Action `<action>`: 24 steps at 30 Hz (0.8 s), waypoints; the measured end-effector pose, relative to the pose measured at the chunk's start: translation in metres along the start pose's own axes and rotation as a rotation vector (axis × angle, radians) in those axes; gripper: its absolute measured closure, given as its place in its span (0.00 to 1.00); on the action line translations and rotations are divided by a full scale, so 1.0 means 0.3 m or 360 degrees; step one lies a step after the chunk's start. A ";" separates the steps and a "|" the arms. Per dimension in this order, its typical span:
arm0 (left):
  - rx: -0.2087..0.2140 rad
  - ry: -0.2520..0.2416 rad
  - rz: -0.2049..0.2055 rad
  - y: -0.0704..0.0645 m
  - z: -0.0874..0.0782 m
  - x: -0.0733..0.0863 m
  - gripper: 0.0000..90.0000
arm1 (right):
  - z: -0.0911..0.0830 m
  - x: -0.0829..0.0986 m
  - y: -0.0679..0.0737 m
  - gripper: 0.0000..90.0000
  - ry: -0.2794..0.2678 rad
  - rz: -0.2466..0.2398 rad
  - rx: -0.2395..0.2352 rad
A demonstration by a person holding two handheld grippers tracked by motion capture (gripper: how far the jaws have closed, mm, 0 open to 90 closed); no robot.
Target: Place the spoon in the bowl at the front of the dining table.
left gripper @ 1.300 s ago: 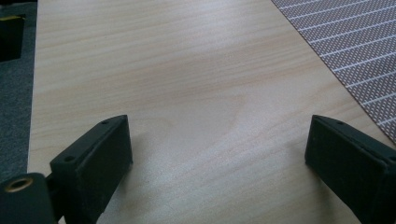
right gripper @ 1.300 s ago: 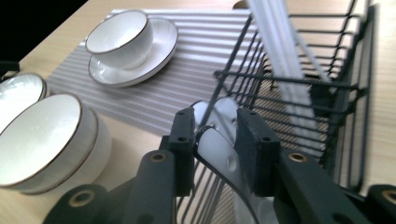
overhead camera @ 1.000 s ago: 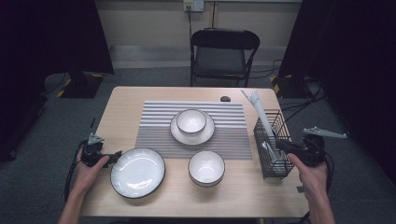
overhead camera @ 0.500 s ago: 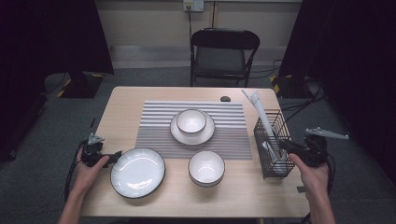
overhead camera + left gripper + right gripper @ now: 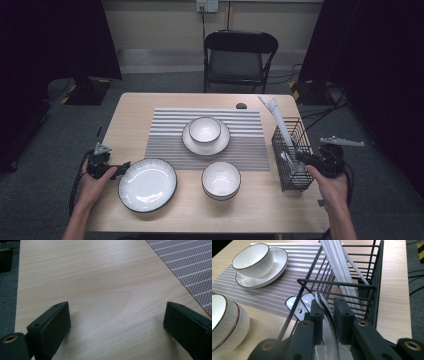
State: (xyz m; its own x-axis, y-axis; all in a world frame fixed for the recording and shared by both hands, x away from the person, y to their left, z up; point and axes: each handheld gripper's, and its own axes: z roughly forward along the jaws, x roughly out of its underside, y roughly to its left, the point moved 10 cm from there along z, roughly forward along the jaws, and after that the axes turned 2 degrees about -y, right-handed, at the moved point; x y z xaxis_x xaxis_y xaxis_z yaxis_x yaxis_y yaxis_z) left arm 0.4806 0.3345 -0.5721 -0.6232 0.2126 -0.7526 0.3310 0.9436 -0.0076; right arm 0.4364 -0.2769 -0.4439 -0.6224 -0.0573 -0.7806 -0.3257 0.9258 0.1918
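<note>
My right gripper [image 5: 303, 157] reaches into the black wire basket [image 5: 280, 167] at the table's right edge. In the right gripper view its jaws [image 5: 328, 312] are shut on the handle of a white, dark-rimmed spoon [image 5: 323, 304] standing on edge between them. More white spoons [image 5: 295, 302] lie low in the basket [image 5: 337, 283], and long white sticks [image 5: 339, 265] lean out of its far end. My left gripper [image 5: 121, 165] rests at the table's left edge beside a white plate [image 5: 147, 184]. Its jaws [image 5: 117, 315] are open wide over bare wood.
A white bowl [image 5: 220, 179] stands at front centre. Another bowl [image 5: 204, 129] sits on a saucer on the grey striped placemat [image 5: 167, 137]. A small dark object [image 5: 241, 105] lies near the far edge, and a black folding chair [image 5: 240, 55] stands behind the table.
</note>
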 end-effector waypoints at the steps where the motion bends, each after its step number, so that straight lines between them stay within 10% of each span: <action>1: 0.0002 -0.0001 0.0000 0.000 0.000 0.000 0.08 | -0.001 0.002 -0.002 0.88 -0.0001 0.0001 0.0000; 24: 0.0002 -0.0001 -0.0001 0.000 0.000 0.000 0.08 | -0.021 -0.033 -0.021 0.94 -0.0141 -0.0042 -0.0045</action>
State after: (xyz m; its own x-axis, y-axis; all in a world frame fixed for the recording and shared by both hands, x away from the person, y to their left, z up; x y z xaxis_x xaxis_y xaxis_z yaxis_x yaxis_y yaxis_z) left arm 0.4806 0.3344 -0.5721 -0.6229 0.2121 -0.7530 0.3318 0.9433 -0.0088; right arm 0.4401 -0.2845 -0.4335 -0.5484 -0.0468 -0.8349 -0.3618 0.9135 0.1864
